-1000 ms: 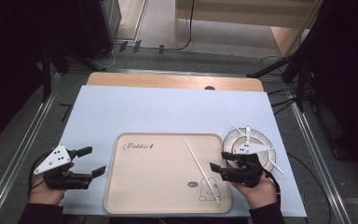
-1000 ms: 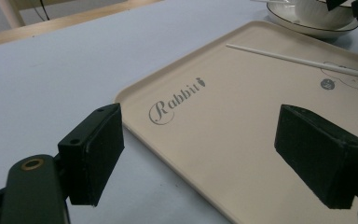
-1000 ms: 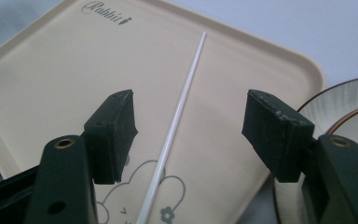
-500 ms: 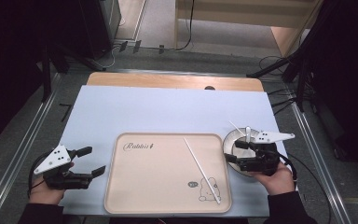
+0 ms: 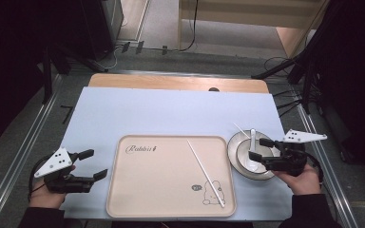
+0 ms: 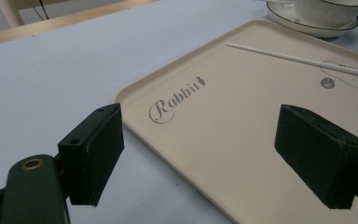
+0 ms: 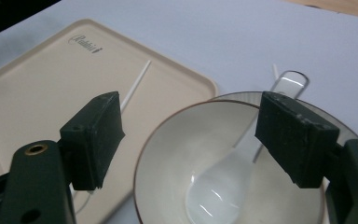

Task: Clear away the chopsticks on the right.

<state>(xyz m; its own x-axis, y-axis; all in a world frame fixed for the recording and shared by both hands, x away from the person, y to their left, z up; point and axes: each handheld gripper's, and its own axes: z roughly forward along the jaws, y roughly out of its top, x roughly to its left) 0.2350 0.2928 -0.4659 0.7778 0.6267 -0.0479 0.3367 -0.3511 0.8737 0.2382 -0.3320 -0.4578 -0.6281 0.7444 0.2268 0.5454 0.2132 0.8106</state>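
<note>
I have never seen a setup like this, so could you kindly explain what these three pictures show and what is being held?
There is no robot here: a person holds a hand-held two-jaw gripper in each hand. The high view looks down on the table from above; the left gripper is at the left, the right gripper at the right. The other two pictures come from cameras riding on each gripper, looking along its black jaws. On the table lie a beige tray with one white chopstick on it, and beside it a plate carrying a bowl with a spoon inside. Both grippers are open and hold nothing; the right one hovers over the bowl.
</note>
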